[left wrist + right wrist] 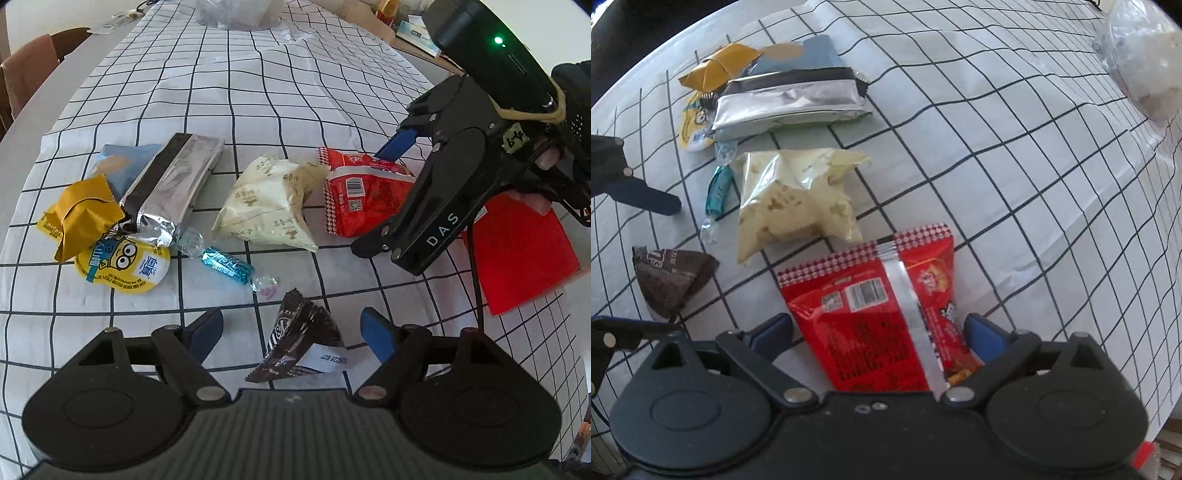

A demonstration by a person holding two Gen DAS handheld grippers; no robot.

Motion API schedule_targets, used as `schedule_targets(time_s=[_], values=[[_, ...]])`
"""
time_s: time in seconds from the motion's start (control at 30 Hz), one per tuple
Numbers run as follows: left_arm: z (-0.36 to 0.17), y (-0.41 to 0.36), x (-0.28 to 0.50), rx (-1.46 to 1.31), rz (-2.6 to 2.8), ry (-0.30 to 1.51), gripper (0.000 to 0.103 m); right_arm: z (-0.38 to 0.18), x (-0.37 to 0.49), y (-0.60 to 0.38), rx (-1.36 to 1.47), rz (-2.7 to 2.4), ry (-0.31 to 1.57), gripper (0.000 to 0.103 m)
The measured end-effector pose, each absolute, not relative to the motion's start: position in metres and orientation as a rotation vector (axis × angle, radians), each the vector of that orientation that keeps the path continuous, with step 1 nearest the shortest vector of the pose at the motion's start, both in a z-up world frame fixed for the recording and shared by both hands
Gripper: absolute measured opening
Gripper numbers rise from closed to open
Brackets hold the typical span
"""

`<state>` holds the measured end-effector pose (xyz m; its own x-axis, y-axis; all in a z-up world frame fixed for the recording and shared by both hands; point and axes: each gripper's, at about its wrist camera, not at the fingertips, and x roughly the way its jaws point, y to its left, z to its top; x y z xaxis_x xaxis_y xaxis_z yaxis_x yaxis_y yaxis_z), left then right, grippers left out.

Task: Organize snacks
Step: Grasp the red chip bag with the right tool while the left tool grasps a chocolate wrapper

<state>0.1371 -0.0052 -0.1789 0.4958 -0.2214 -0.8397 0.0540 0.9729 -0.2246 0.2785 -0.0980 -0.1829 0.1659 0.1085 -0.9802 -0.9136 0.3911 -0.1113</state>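
Observation:
Snacks lie on a checked tablecloth (258, 92). A dark brown triangular packet (299, 339) lies between the open fingers of my left gripper (291, 328); it also shows in the right wrist view (672, 280). A red snack bag (882, 314) lies between the open fingers of my right gripper (879, 332); in the left wrist view the red bag (362, 192) sits under that gripper (391, 184). A cream bag (269, 203), a silver packet (173, 181), a teal candy (227, 266), a gold packet (81, 218) and a yellow round lid (125, 266) lie to the left.
A clear plastic bag (236, 13) sits at the table's far end, also in the right wrist view (1141, 55). A red flat sheet (524, 251) lies at the table's right edge. A chair (29, 74) stands at far left.

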Motion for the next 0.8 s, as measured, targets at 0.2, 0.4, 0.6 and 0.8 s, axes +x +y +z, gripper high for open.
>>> schedule_targets(time_s=[0.2, 0.4, 0.6, 0.8], values=[[-0.178, -0.004, 0.133, -0.168, -0.174, 1.032, 0.055, -0.177, 0.268, -0.101, -0.859, 0.864, 1.151, 0.079], [-0.179, -0.004, 0.125, -0.178, -0.179, 1.034, 0.038, -0.171, 0.244, -0.102, -0.790, 0.766, 1.118, 0.074], [-0.179, 0.001, 0.123, -0.204, -0.165, 1.037, 0.033, -0.165, 0.216, -0.109, -0.684, 0.649, 1.084, 0.074], [-0.177, 0.008, 0.118, -0.236, -0.136, 1.044, 0.032, -0.150, 0.194, -0.125, -0.532, 0.526, 1.052, 0.074]])
